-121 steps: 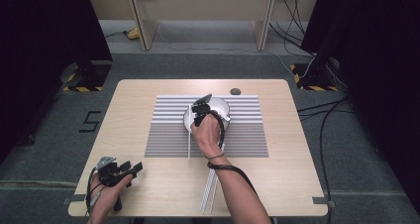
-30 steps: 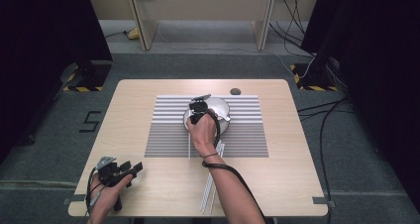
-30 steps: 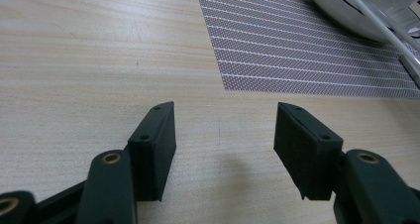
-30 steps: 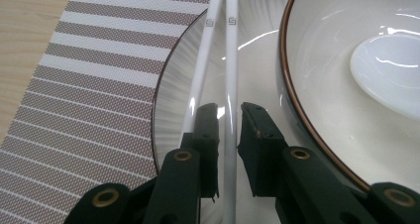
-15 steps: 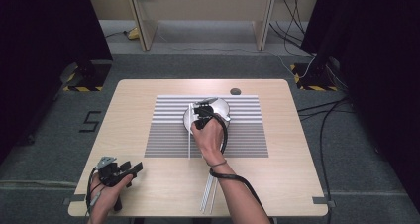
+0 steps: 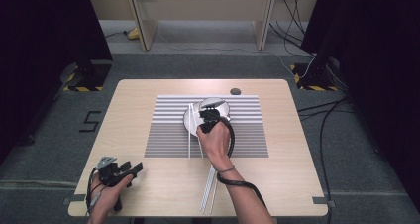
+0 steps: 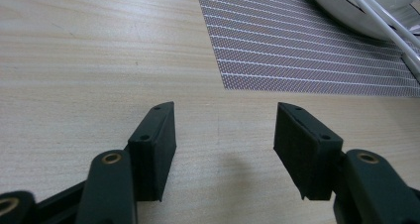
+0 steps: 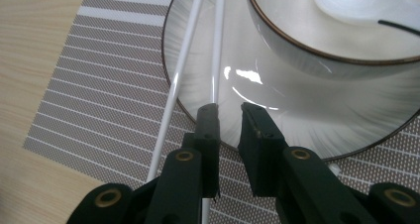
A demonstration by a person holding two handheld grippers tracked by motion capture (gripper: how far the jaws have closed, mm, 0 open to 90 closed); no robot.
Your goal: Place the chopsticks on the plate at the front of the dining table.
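The right gripper (image 8: 229, 116), jaws just narrowing with a slim gap, rides one white chopstick (image 8: 216, 45) on the plate (image 8: 277, 110); the left gripper (image 7: 224, 140), jaws spread, rests near the counter's (image 6: 148, 184) front-left corner.

Black claw (image 8: 229, 112) with brass rivets, screw holes, trailing black cable.

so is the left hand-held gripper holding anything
No, the left hand-held gripper has its jaws apart over bare table, with nothing between them.
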